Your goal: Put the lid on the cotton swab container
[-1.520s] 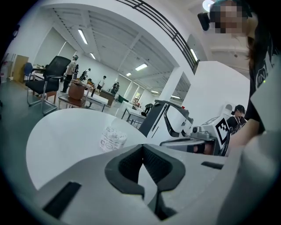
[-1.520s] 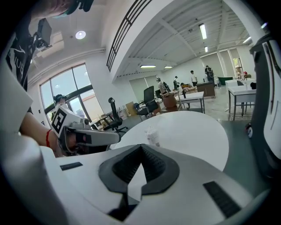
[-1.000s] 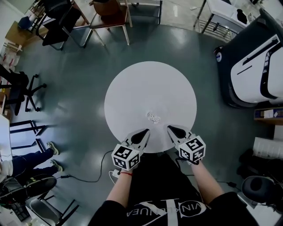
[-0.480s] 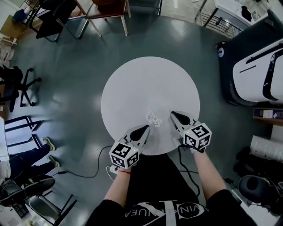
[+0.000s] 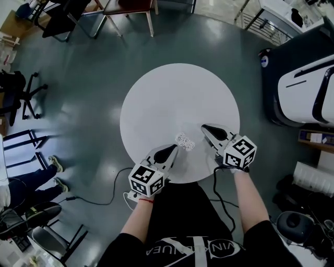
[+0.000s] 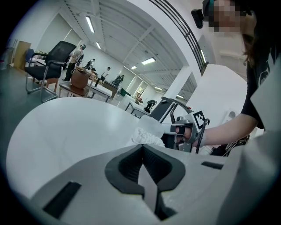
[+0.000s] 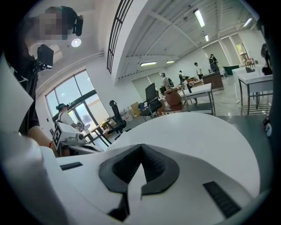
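A small clear cotton swab container (image 5: 183, 141) with white swabs sits on the near part of the round white table (image 5: 172, 99). In the left gripper view it shows as a white clump with a translucent part (image 6: 148, 132) just beyond the jaws; I cannot tell lid from container. My left gripper (image 5: 171, 150) points at it from the near left, jaws shut and empty (image 6: 142, 148). My right gripper (image 5: 206, 128) lies to its right, also shut and empty (image 7: 141, 147). The right gripper view shows only bare tabletop ahead.
The table's near edge (image 5: 180, 180) runs just under both grippers. Chairs (image 5: 130, 10) stand beyond the table, a white and black machine (image 5: 302, 83) is at the right, and a cable (image 5: 104, 201) trails on the grey floor at the near left.
My right gripper has moved forward over the table, to the right of the swab container. The left gripper has stayed nearly in place by the table's near edge.
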`<state>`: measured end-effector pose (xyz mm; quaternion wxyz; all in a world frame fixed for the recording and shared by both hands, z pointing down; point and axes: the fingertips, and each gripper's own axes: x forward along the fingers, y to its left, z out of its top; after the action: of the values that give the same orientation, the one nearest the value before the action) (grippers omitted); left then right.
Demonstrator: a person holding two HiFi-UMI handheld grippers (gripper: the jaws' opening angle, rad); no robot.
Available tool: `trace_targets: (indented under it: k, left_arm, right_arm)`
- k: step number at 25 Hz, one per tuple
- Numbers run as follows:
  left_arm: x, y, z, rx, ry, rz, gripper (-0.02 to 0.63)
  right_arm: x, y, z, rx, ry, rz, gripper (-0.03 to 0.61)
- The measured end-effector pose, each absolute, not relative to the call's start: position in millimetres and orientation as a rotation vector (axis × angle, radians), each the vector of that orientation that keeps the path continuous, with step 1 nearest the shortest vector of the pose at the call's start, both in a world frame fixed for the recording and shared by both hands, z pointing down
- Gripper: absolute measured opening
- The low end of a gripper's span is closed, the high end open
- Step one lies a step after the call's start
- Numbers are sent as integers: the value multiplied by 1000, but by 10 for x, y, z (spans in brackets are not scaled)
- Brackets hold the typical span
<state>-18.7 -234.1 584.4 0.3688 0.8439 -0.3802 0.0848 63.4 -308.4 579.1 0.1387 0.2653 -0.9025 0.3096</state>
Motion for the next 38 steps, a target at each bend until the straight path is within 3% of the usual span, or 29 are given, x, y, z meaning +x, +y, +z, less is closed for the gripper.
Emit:
trace_targets:
  k: [13,28,38]
  left_arm:
    - [-189,-2361,5817,2162,-997,206,6]
    - [-227,-2359,5798,2160,-1005,192,6]
    - [-295,-2394,5495,2278,-1046,184,6]
  right_arm:
    - [286,-2855,5446,467,-2668,672,3]
    - [-55,-2567,5511,339,-2526,277,3]
    - [-89,-2562,5537,353,-2487,210,3]
